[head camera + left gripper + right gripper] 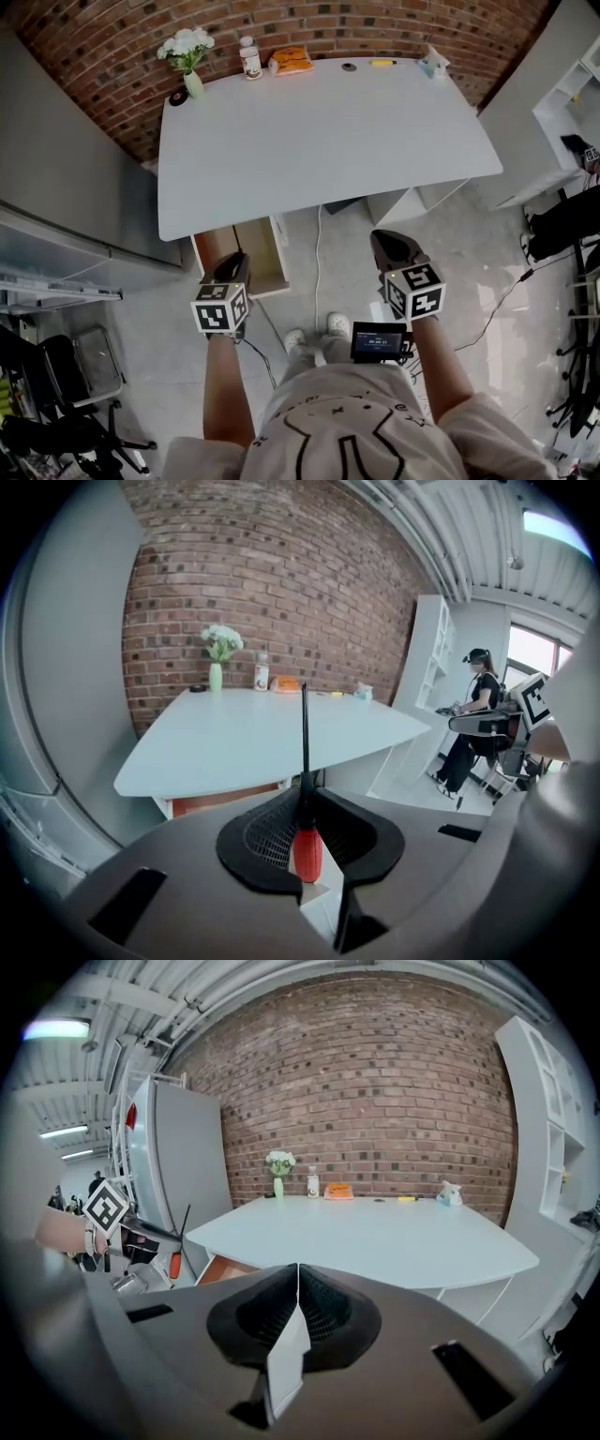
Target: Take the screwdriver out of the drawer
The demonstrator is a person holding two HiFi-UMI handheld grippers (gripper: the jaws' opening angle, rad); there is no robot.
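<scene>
My left gripper (306, 832) is shut on the screwdriver (307, 853): its red handle sits between the pads and its thin black shaft stands up in front of the white table (253, 738). The right gripper view shows that same screwdriver (174, 1264) at the far left, lifted beside the open wooden drawer (217, 1269). In the head view the left gripper (232, 268) hangs over the open drawer (261, 251) under the table's front edge. My right gripper (298, 1290) is shut with nothing between its pads; in the head view the right gripper (395, 247) hangs over the floor, right of the drawer.
On the far side of the table (328, 131) stand a vase of white flowers (191, 81), a bottle (249, 58) and an orange packet (292, 61). A grey cabinet (56, 187) stands left, white shelves (562, 112) right. A person (473, 714) sits at the right.
</scene>
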